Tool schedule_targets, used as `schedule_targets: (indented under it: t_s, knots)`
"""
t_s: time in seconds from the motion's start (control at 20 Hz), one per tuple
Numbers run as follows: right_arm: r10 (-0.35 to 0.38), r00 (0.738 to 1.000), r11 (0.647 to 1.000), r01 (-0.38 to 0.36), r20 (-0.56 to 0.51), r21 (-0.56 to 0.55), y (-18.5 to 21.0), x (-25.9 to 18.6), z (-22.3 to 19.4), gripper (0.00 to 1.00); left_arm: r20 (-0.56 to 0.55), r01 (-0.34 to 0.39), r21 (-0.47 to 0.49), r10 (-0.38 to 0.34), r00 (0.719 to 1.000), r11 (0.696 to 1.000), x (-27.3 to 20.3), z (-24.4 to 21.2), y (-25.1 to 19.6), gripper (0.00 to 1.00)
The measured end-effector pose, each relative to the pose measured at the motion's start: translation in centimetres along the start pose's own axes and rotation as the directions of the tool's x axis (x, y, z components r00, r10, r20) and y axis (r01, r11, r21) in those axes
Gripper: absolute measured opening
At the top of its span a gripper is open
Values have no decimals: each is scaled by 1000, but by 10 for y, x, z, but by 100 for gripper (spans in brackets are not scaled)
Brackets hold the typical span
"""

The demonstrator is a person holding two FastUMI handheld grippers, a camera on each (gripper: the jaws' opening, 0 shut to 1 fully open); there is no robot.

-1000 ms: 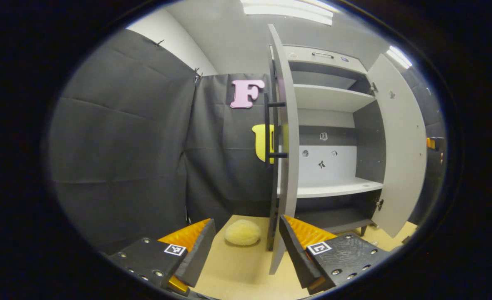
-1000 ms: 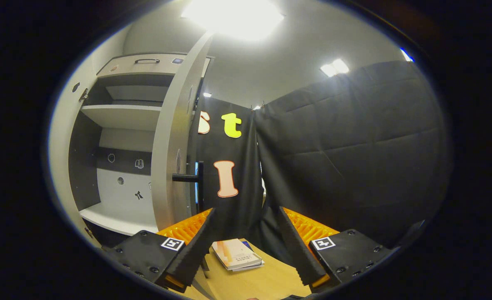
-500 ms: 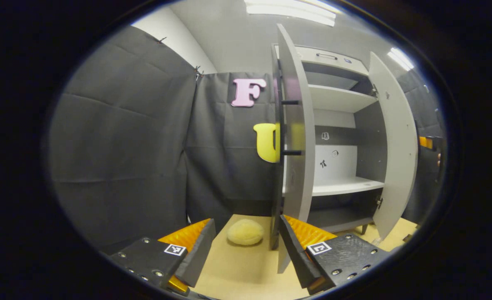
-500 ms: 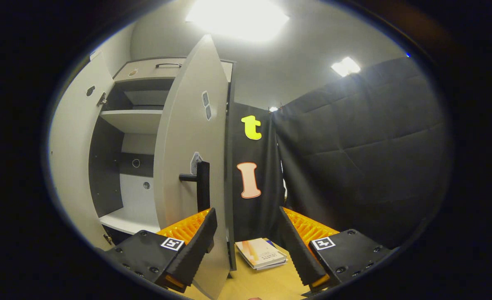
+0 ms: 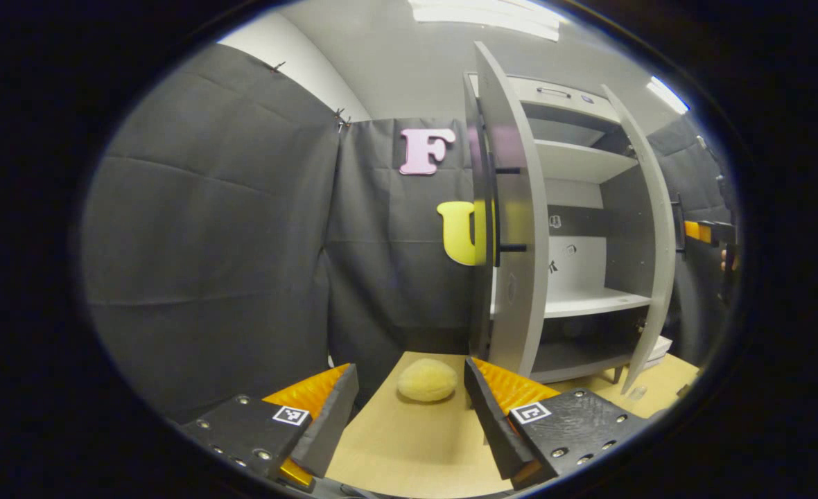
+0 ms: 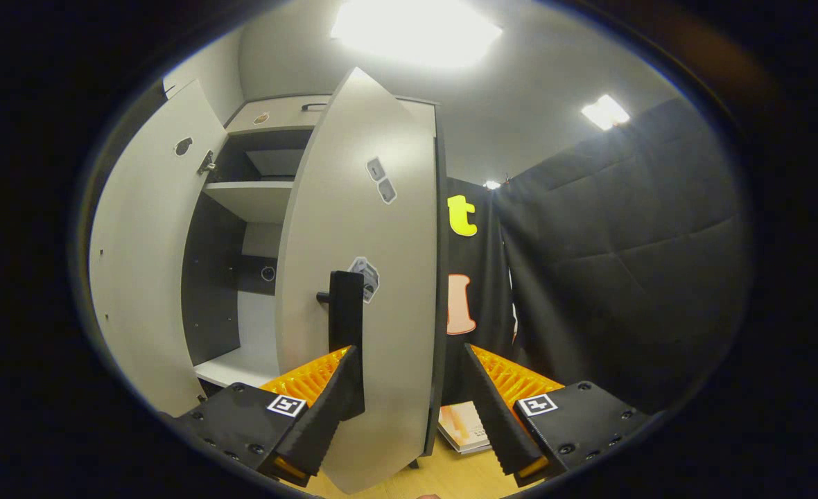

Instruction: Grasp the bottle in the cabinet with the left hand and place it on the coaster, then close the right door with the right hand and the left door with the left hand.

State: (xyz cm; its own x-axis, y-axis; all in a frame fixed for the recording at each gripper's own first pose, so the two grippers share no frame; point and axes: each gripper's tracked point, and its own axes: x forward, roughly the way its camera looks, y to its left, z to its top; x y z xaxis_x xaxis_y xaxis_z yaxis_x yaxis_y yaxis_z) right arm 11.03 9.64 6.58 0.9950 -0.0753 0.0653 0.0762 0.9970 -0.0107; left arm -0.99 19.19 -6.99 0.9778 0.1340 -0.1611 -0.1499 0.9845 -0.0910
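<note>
The cabinet is taken as the landmark. In the left gripper view its shelves are seen bare, with only small stickers on the back wall; no bottle can be made out on them. The cabinet is seen standing on the bench.

The left door is seen nearly edge-on at the cabinet's left side, with its dark handle on the outer face. Compared with a second ago, more of its outer face is presented and it stands further over the cabinet's opening. The right door is seen at the cabinet's right side, swung narrower than before. In the right gripper view the right door is shown much broader than a second ago, and more of the cabinet's inside is hidden by it; its handle stands just above the gripper's left finger.

Left of the cabinet's foot, a pale yellow rounded object is seen lying on the bench; whether it is the coaster cannot be told. A stack of books is seen to the right of the cabinet, low behind the right door's edge.

The left gripper is held spread with nothing between its fingers. The right gripper is likewise spread, the right door's lower edge lying in front of the gap, and no pinch on the door can be seen. In the left gripper view part of the other gripper and a fingertip are seen right of the cabinet.
</note>
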Motion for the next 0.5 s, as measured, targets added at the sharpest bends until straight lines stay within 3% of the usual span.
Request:
schedule_targets:
  t_s: [0.35,0.5]
  knots:
    - [1,1000,1000,-1,2,2,3,-1,0,92,-2,-6,2,6,1000,1000,7,10,4,91]
    - [4,1000,1000,-4,-23,4,-3,-13,-13,95,4,9,-4,-9,1000,1000,26,28,2,91]
